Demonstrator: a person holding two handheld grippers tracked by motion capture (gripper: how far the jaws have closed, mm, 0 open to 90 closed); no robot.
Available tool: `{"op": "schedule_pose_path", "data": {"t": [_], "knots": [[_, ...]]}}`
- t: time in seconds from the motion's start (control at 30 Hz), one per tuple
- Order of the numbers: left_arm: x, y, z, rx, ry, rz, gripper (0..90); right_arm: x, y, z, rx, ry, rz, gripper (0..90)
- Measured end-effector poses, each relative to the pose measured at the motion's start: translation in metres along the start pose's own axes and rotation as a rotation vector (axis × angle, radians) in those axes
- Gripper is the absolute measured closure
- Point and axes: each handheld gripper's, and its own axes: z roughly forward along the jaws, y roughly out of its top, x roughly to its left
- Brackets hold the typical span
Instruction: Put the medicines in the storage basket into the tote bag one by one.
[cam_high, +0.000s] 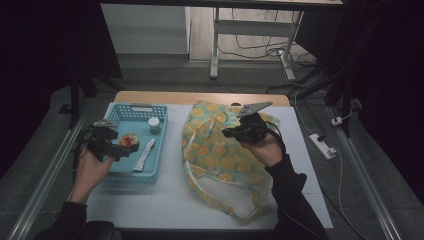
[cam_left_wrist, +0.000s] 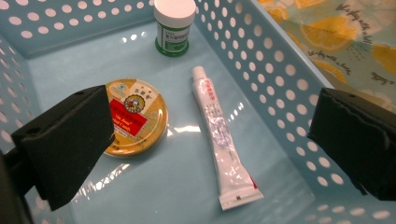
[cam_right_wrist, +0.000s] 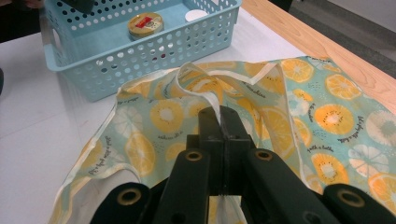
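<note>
- We work at a table (cam_high: 150, 210) with two things on it: a blue basket (cam_high: 112, 120) on the left and a fruit-print bag (cam_high: 220, 150) on the right, just beside each other.
- Right gripper (cam_right_wrist: 219, 116): jaws together, clamped on a fold of the bag's edge, lifting it a little off the table. In the high view the same gripper (cam_high: 235, 132) sits over the bag's upper middle.
- Left gripper (cam_left_wrist: 205, 140): jaws wide apart, nothing between the pads, hovering over the basket's inside. In the high view it (cam_high: 117, 147) hangs above the basket's left half.
- Inside the basket we count three items, all lying untouched: a round yellow tin (cam_left_wrist: 135, 116), a white tube (cam_left_wrist: 222, 140) and a small white-capped jar (cam_left_wrist: 174, 25).
- Progress, as we judge it: the bag is held ready, nothing has gone in yet. All three items remain to be picked and moved over, so we are near the start.
- The tube looks the likeliest pick, lying between the open jaws.
- Tube's long axis: in the left gripper view it runs from upper left to lower right, cap pointing toward the jar at the far wall, flat crimped end nearest the camera. It lies flat on the basket floor, near the right wall, apart from the tin.
- The jar stands upright; the tin lies flat, lid up.
</note>
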Motion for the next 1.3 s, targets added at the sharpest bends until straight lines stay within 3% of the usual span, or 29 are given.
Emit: {"op": "schedule_pose_path", "data": {"t": [0.3,0.73,0.97,1.1,1.3], "knots": [[0.010,0.013,0.019,0.053,0.028,0.017,0.0,0.001,0.000,0.000,-0.004,0.000,-0.002,89.2],[0.037,0.022,0.054,0.106,0.041,-0.024,0.0,0.000,0.000,0.000,-0.008,0.006,-0.002,89.1],[0.049,0.021,0.072,0.172,0.051,-0.041,0.0,0.000,0.000,0.000,-0.008,0.009,0.000,89.1],[0.049,0.023,0.081,0.221,0.066,-0.021,0.0,-0.001,-0.001,0.001,-0.002,0.010,0.003,89.0],[0.049,0.023,0.090,0.281,0.077,-0.021,0.0,-0.002,-0.002,0.001,-0.002,0.010,0.002,89.0]]}}
